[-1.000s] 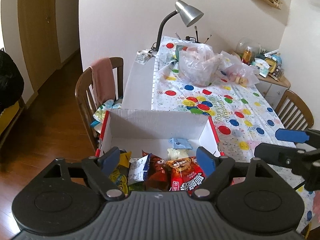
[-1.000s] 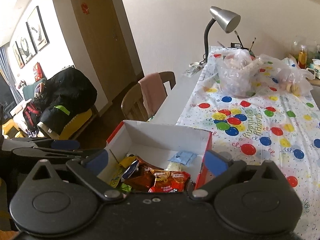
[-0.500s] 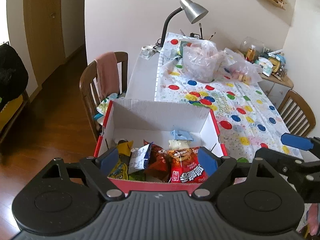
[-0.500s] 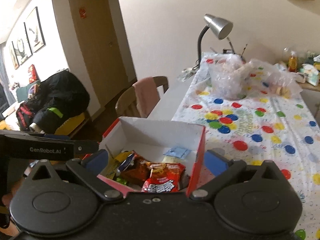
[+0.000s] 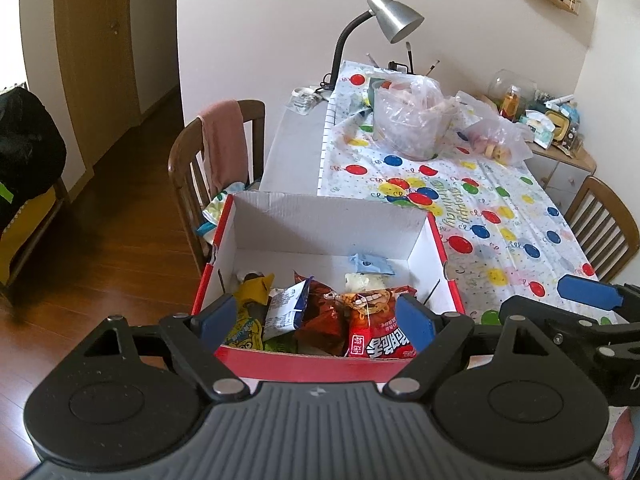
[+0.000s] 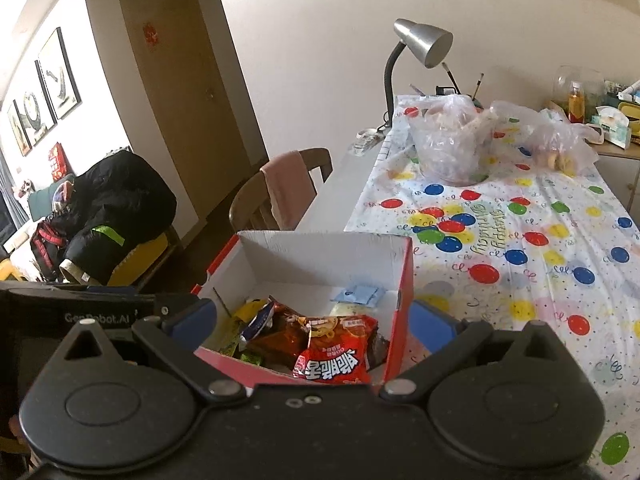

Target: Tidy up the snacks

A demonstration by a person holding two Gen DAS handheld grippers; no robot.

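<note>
I see the table [image 5: 296,152] with its balloon-print cloth [image 5: 500,216], and at its near left edge the red cardboard box [image 5: 328,220], long axis running across my view. Over the last second more of the box's near red wall has come into both views, so I judge both tools have pulled back, nothing carried. Left gripper [image 5: 316,318] and right gripper [image 6: 312,316] stand wide and empty. The red noodle packet [image 5: 380,332] lies lengthwise toward me among the other packets.
</note>
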